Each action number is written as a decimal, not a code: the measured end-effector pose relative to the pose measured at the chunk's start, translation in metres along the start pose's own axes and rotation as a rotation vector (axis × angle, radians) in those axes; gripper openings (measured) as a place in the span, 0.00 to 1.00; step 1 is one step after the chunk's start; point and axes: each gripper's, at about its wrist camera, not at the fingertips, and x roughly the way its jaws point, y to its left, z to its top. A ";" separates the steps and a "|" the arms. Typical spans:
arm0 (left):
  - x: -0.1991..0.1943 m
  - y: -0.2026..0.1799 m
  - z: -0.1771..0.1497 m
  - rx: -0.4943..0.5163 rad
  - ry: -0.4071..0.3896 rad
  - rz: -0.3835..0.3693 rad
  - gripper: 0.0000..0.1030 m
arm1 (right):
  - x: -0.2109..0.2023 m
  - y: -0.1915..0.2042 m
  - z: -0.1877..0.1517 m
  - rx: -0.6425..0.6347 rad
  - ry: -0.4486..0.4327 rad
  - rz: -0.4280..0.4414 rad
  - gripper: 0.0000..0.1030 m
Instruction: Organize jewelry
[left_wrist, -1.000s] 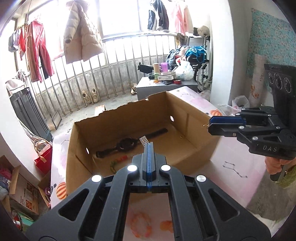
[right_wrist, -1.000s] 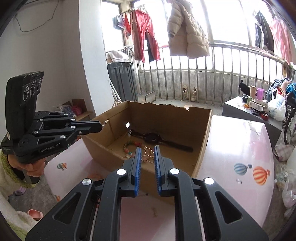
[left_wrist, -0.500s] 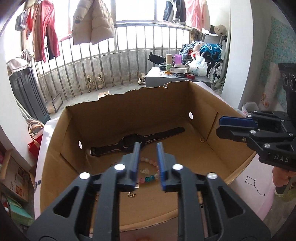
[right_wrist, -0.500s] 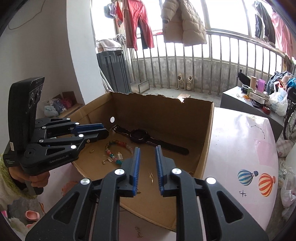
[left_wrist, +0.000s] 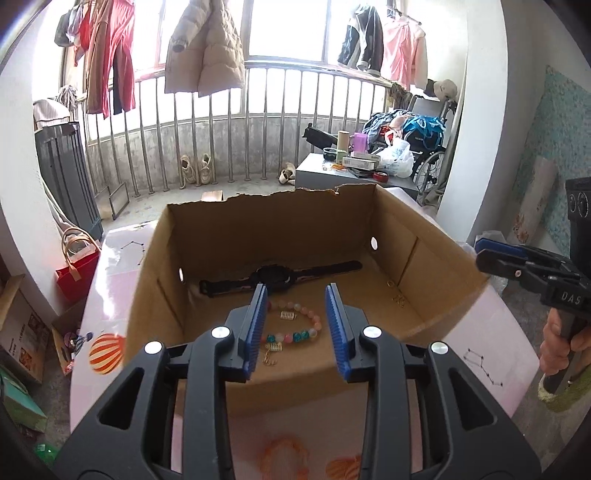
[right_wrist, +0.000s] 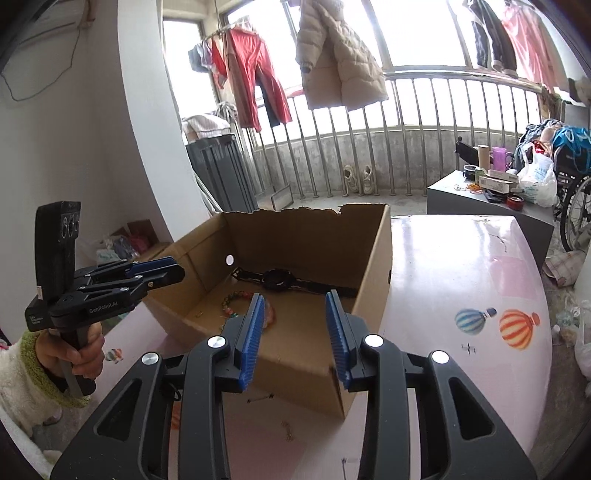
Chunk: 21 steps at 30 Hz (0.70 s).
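An open cardboard box (left_wrist: 436, 258) (right_wrist: 373, 258) on the pink table holds a black watch (left_wrist: 277, 275) (right_wrist: 277, 278), a bead bracelet (left_wrist: 308, 325) (right_wrist: 236, 297), small gold clips (left_wrist: 287, 315) and gold earrings (left_wrist: 397, 295). My left gripper (left_wrist: 295, 295) hovers at the box's near edge, its jaws opening with nothing between them. It also shows at the box's left wall (right_wrist: 162, 271) in the right wrist view. My right gripper (right_wrist: 295, 299) hangs over the box's near right corner, jaws opening and empty; its tip (left_wrist: 495, 254) sits beside the right wall.
The pink table (right_wrist: 461, 266) bears balloon prints (right_wrist: 517, 328) and a tiny gold piece (right_wrist: 288, 430) lies in front of the box. A grey side table (left_wrist: 317, 173) with clutter, a wheelchair (right_wrist: 576, 206) and a railing with hung clothes stand behind.
The left gripper was shut on a small clip above the box and has let it go into the box. The right gripper has dropped a gold earring. Both jaws have widened and drawn back.
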 end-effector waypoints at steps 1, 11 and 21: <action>-0.008 -0.001 -0.004 0.003 0.000 0.002 0.33 | -0.008 0.001 -0.005 0.004 0.000 0.006 0.33; -0.034 -0.013 -0.070 -0.013 0.129 -0.023 0.37 | -0.015 0.004 -0.068 0.071 0.150 0.022 0.33; 0.008 -0.013 -0.107 -0.007 0.281 0.046 0.37 | 0.039 0.013 -0.086 0.010 0.279 -0.052 0.32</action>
